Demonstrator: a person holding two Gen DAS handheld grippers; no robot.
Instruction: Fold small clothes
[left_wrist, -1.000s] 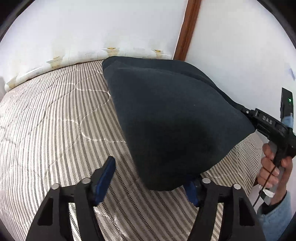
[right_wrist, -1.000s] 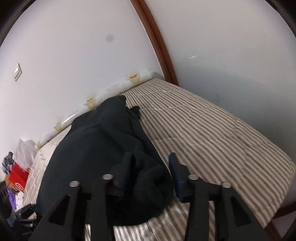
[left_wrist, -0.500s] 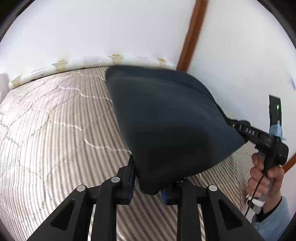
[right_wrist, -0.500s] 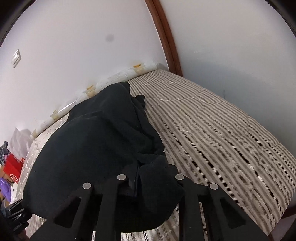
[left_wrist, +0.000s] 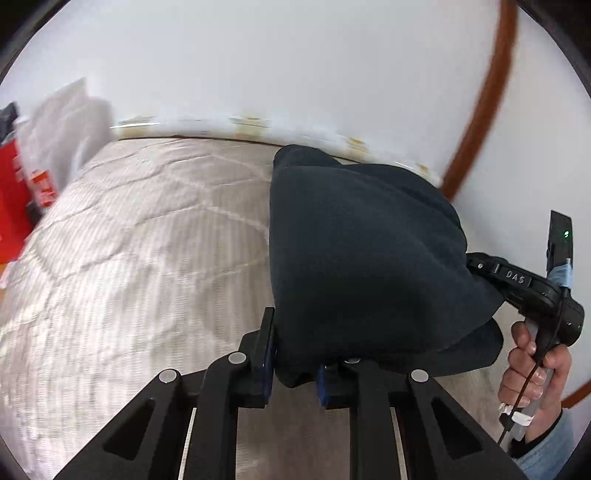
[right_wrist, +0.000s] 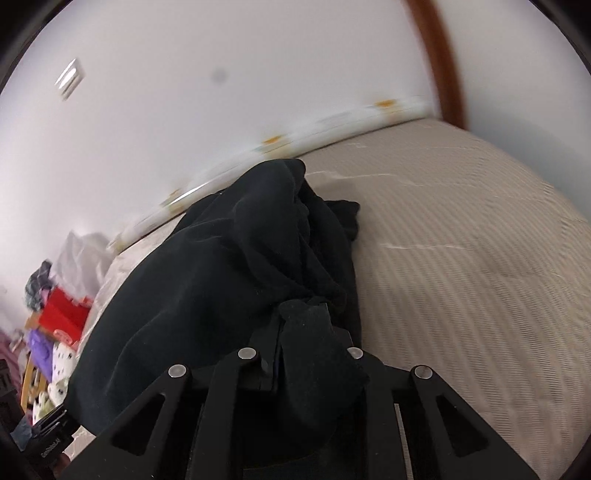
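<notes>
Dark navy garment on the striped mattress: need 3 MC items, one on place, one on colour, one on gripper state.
1. Where does the dark navy fabric garment lie?
A. on the striped quilted mattress
B. on a wooden floor
C. in a basket

2. What colour is the box beside the bed's left edge?
A. green
B. red
C. yellow

3. How does the left gripper stand?
A. wide open, holding nothing
B. out of view
C. closed on a garment corner

Answers:
1 A: the cloth drapes over the striped cover.
2 B: the red box shows at the left of the frame.
3 C: its blue pads pinch the fabric; the right gripper likewise clamps dark cloth.
</notes>
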